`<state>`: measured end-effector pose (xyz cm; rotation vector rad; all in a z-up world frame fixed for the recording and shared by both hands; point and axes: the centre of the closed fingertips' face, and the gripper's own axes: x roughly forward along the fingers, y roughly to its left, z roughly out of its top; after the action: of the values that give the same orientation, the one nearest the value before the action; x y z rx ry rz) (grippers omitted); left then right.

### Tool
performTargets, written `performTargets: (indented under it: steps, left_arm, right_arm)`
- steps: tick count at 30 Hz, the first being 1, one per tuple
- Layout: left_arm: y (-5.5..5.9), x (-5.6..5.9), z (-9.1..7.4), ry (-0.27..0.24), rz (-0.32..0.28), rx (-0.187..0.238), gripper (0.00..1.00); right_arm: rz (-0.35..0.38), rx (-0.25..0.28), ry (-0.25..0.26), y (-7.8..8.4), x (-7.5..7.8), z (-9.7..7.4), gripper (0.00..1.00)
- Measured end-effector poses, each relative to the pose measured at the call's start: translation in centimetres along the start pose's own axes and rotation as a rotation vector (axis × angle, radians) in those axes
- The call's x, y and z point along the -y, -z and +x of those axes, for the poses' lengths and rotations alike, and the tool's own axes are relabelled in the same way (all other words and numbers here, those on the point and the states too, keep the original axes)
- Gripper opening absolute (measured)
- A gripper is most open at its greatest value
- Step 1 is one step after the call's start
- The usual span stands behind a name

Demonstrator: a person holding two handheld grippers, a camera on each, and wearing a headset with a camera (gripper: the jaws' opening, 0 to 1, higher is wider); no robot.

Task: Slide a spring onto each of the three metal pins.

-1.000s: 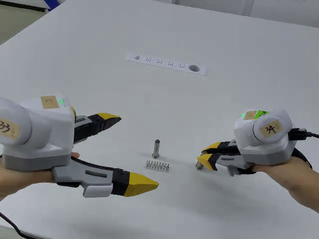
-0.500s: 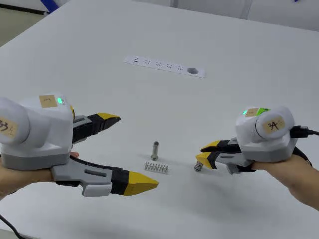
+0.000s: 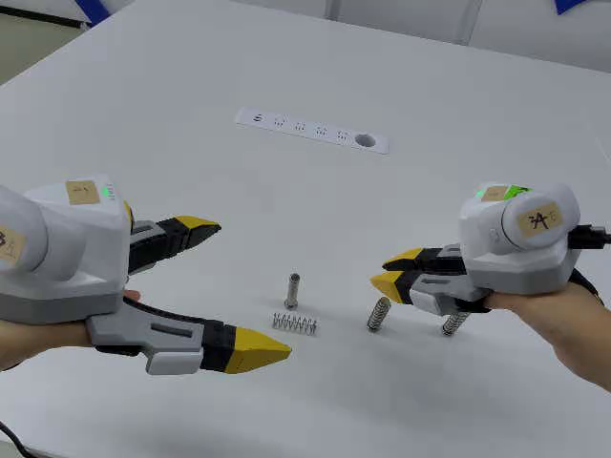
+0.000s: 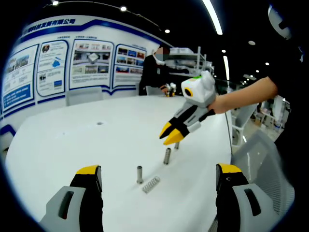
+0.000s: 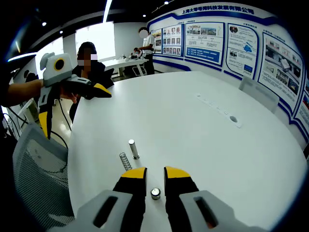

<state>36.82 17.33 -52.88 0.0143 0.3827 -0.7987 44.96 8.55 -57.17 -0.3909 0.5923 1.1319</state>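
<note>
On the white table a bare metal pin (image 3: pixel 292 289) (image 4: pixel 139 174) (image 5: pixel 131 148) stands upright, with a loose spring (image 3: pixel 294 323) (image 4: pixel 151 184) (image 5: pixel 125 161) lying just in front of it. To its right stands a pin wearing a spring (image 3: pixel 379 313) (image 4: pixel 167 155), free of any grip. My right gripper (image 3: pixel 388 269) (image 4: pixel 169 135) hovers just above it, jaws slightly apart; the pin's top (image 5: pixel 155 194) shows below the gap. A second sprung pin (image 3: pixel 453 322) stands under that gripper's body. My left gripper (image 3: pixel 232 286) (image 4: pixel 159 174) is wide open and empty, left of the bare pin.
A white power strip (image 3: pixel 312 129) (image 5: pixel 217 110) lies farther back on the table (image 3: pixel 458 114). Wall posters and people at other tables show in the background of both gripper views.
The right gripper has let go of the sprung pin and drawn up and to the right; the pin now stands alone on the table. The left gripper has stayed open and sunk slightly.
</note>
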Motion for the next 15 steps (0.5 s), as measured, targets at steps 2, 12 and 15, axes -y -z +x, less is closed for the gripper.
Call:
performTargets:
  steps: [2, 12, 15]
  left_arm:
    - [0.2, 0.0, 0.0, -0.003, -0.001, -0.003, 1.0]
    - [0.4, -0.6, -0.5, -0.019, -0.019, 0.005, 1.0]
    - [1.0, -0.8, -0.6, -0.028, -0.022, -0.003, 1.0]
  right_arm:
    - [-0.006, 0.007, -0.034, -0.5, -1.3, 0.6, 0.15]
    - [-0.122, -0.086, -0.15, 1.2, -6.0, 4.3, 0.16]
    - [-0.133, -0.111, -0.16, 1.9, -6.3, 5.2, 0.16]
